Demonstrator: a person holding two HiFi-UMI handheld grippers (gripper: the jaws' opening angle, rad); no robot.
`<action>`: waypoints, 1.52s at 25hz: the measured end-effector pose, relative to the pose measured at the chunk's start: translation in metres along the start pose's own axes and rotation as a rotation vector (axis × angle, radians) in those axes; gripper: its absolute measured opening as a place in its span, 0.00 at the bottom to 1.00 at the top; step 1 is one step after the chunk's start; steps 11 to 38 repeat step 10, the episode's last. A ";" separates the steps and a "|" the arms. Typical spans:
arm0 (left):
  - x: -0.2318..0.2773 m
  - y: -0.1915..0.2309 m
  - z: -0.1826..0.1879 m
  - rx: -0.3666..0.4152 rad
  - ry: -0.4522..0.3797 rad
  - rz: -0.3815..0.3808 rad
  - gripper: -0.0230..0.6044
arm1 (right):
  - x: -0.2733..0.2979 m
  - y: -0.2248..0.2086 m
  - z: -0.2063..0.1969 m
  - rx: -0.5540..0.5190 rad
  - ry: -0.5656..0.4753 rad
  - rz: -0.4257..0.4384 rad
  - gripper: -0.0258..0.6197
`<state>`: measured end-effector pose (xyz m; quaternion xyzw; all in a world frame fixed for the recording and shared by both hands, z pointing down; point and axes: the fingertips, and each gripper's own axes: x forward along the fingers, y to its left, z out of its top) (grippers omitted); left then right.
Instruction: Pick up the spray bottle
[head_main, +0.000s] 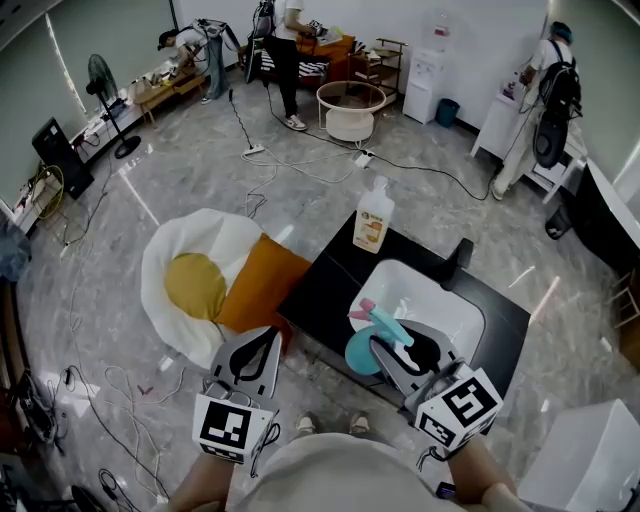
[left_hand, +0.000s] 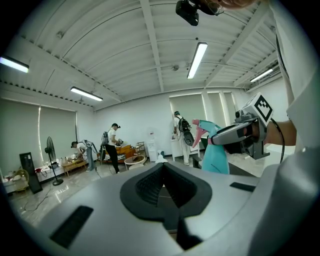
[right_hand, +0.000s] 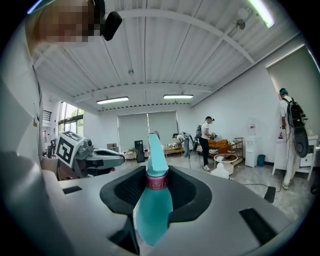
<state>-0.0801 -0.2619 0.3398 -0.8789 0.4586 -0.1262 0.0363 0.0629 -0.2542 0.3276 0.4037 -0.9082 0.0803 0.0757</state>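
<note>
Several people work along the far wall of this big room, well away across the grey floor (head_main: 150, 150). Nearer, a low black table (head_main: 330, 270) sits to the right. A fried-egg-shaped cushion (head_main: 165, 250) lies on the floor to its left, and an orange cushion (head_main: 262, 285) lies between the two. A white basin (head_main: 455, 310) takes up the middle of the table, and a pale detergent bottle (head_main: 374, 217) stands alone at the table's far corner.

The person stands at the near edge with a tool in each hand. The left gripper (head_main: 262, 340) hangs off to the left, above the near end of the orange cushion. Its jaws are pressed together with nothing in them.

The right gripper (head_main: 392, 350) is over the near left rim of the basin, pinching the spray bottle (head_main: 380, 335). Looking along that gripper, the teal bottle (right_hand: 152, 200) stands between the pads with its long axis upright, the pink collar (right_hand: 156, 181) level with the jaw tips and the spray head above them. So the bottle lies straight ahead of the right hand and inside its grip, well apart from the left hand.

I can't tell whether the base is clear of the table. Any lift belongs to the right hand, straight up along the bottle's axis, so the low grip doesn't let it tip.
</note>
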 end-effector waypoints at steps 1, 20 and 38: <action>-0.001 0.002 0.000 0.003 0.003 0.002 0.06 | 0.000 0.000 0.002 -0.002 -0.001 0.000 0.29; -0.009 0.012 0.003 -0.009 0.003 0.031 0.06 | 0.000 0.007 0.003 0.004 -0.001 0.008 0.29; -0.009 0.012 0.003 -0.009 0.003 0.031 0.06 | 0.000 0.007 0.003 0.004 -0.001 0.008 0.29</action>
